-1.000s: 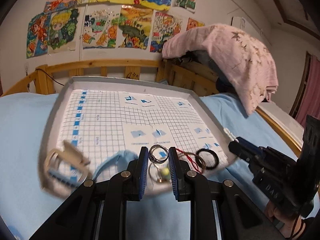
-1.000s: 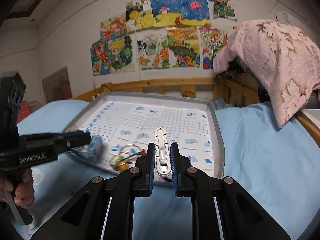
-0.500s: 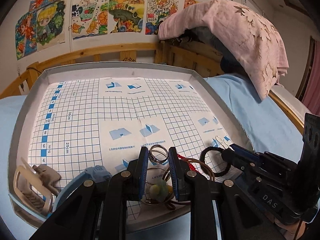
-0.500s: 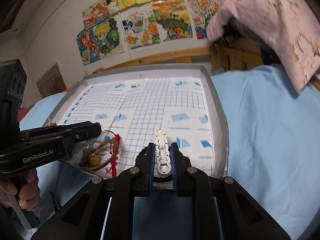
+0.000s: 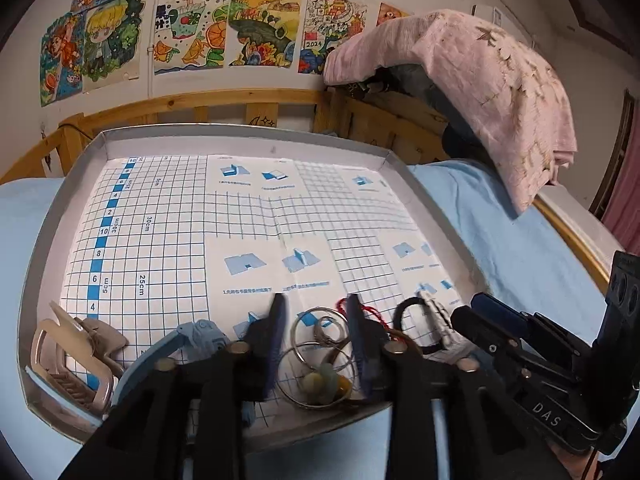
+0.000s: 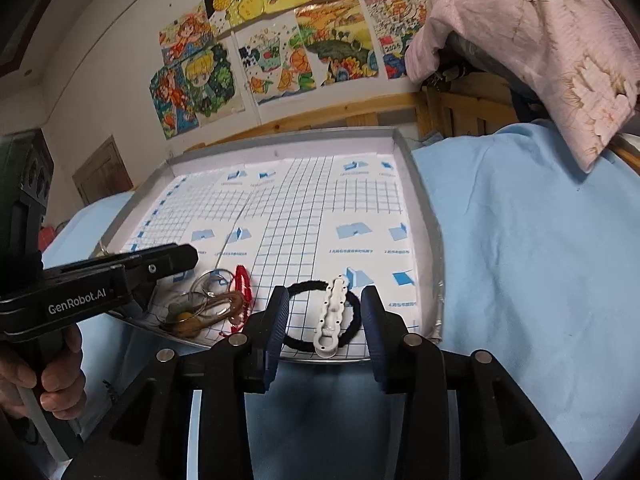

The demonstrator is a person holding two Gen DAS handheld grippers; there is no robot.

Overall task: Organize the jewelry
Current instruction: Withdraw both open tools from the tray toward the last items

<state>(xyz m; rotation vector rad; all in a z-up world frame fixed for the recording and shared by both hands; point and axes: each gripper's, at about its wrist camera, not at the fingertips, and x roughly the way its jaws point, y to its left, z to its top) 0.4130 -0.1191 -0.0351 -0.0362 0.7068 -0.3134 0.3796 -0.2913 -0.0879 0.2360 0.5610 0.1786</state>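
A grey tray (image 5: pixel 224 136) lined with gridded paper lies on the blue bed. At its near edge lie metal rings with a bead charm (image 5: pixel 320 364), a red cord (image 5: pixel 370 312), a black hair tie (image 5: pixel 404 312) and a white hair clip (image 5: pixel 440 316). My left gripper (image 5: pixel 316 312) is open around the rings. In the right wrist view my right gripper (image 6: pixel 324 300) is open and empty; the white clip (image 6: pixel 334 312) lies free across the black hair tie (image 6: pixel 304 340) between its fingers. The rings (image 6: pixel 200 304) and red cord (image 6: pixel 242 284) lie to the left.
A beige claw clip (image 5: pixel 68 352) and a blue hair accessory (image 5: pixel 196 336) lie in the tray's near left corner. A wooden bed rail (image 5: pixel 200 104) runs behind the tray. A pink blanket (image 5: pixel 480 80) hangs at the right. Blue bedding (image 6: pixel 520 260) surrounds the tray.
My right gripper opened and let the white clip go onto the black hair tie. My left gripper opened wider over the rings. Both moved closer to the tray.
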